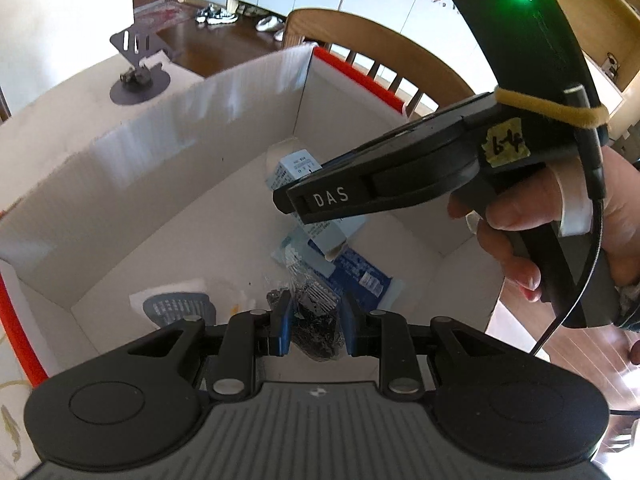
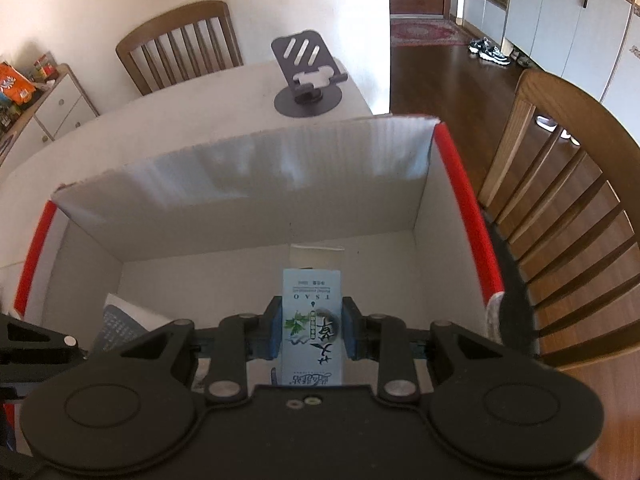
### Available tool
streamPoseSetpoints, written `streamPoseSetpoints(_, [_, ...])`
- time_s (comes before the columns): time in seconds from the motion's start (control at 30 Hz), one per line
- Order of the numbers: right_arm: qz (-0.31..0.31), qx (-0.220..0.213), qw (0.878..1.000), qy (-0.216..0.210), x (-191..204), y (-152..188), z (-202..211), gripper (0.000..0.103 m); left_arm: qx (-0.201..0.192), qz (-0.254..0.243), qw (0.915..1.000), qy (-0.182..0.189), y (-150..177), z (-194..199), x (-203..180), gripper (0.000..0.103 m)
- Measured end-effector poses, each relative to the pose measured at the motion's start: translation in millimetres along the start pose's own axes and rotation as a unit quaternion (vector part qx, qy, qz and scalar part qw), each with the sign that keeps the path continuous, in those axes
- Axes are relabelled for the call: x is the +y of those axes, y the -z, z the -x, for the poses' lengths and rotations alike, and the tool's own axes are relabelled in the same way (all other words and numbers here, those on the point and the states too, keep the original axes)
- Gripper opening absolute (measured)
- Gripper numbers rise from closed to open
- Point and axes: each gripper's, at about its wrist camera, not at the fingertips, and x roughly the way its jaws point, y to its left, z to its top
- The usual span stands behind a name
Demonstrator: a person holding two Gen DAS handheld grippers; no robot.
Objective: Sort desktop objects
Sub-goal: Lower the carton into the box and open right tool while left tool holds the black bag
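Observation:
A white cardboard box with red rims point(image 1: 168, 184) point(image 2: 224, 216) stands on the table. My left gripper point(image 1: 313, 326) is over it, with a clear bag of small black clips point(image 1: 316, 328) between its blue pads; the right pad stands slightly off the bag. My right gripper point(image 2: 312, 328) is shut on a light blue TSAO carton point(image 2: 312, 320) and holds it over the box. The left wrist view shows the right gripper from the side with the carton point(image 1: 292, 172) in it. A blue packet point(image 1: 360, 272) and a grey printed packet point(image 1: 176, 308) lie on the box floor.
A dark phone stand point(image 2: 306, 80) point(image 1: 138, 76) stands on the white table beyond the box. Wooden chairs point(image 2: 180, 44) point(image 2: 568, 184) stand at the far and right sides. The table's right edge drops to a wooden floor point(image 2: 440, 76).

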Motion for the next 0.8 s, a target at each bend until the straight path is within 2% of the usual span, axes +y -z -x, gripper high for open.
streamPoseSetpoints(0.43, [0.016, 0.028, 0.999, 0.013, 6.1, -4.5, -11.9, 0.028, 0.043, 0.017, 0.9989, -0.006, 4.3, -21.2, 8.3, 0.023])
streamPoseSetpoints(0.8, [0.016, 0.034, 0.999, 0.016, 6.5, -7.1, -13.4, 0.033, 0.041, 0.021, 0.9989, -0.008, -0.1, -22.3, 12.2, 0.023])
